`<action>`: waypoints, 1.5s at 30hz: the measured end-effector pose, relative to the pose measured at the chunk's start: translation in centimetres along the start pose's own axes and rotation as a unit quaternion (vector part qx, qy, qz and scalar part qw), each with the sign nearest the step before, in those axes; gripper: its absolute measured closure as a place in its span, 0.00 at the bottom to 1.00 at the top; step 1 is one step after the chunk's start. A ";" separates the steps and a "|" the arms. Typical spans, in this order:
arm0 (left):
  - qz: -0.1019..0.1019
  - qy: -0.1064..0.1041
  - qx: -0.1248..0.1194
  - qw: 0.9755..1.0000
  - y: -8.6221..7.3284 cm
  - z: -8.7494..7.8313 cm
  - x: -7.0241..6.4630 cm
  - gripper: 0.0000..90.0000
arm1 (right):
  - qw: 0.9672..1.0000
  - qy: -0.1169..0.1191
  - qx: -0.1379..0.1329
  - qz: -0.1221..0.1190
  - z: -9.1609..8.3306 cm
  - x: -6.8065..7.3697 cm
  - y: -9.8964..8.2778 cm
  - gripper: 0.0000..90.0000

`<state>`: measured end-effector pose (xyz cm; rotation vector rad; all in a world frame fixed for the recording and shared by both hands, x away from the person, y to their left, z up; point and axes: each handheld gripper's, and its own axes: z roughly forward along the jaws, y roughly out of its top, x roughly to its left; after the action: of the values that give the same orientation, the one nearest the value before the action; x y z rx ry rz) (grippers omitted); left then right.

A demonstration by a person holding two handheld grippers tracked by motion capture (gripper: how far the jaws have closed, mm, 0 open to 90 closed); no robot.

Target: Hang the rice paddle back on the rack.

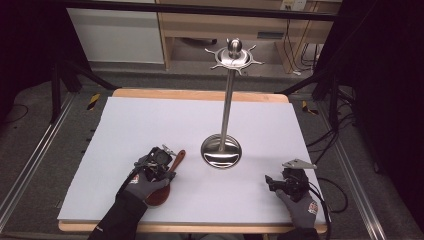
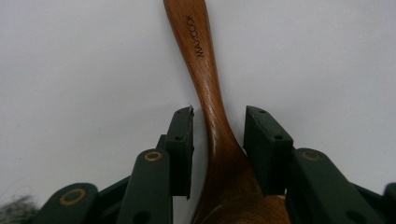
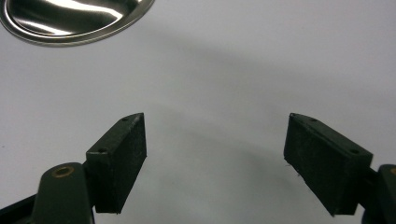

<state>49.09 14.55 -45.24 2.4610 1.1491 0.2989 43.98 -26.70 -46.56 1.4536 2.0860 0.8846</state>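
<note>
A brown wooden spoon [image 1: 178,158] lies on the white table sheet at the front left, its bowl toward the front edge and partly under my left hand. In the left gripper view its neck [image 2: 212,107] runs between the jaws. My left gripper [image 1: 167,172] [image 2: 218,126] straddles that neck, the pads close on either side with narrow gaps still showing. Farther right, near the front edge, my right gripper [image 1: 272,181] [image 3: 215,140] stands wide open over bare sheet with nothing between its pads.
A shiny metal stand rises from a round base [image 1: 221,152] [image 3: 70,18] at the table's middle, with a tall pole and a hooked crown [image 1: 234,56] on top. The white sheet [image 1: 150,120] covers the wooden table; floor rails and cables run along both sides.
</note>
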 end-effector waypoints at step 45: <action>0.002 -0.016 0.076 0.997 1.7 0.3 0.8 0.81 | 1.000 0.011 0.008 -0.001 0.1 0.0 0.1 0.23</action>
<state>50.89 14.14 -44.76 2.5894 1.1952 0.1781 44.12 -26.65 -46.55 1.4560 2.1136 0.8894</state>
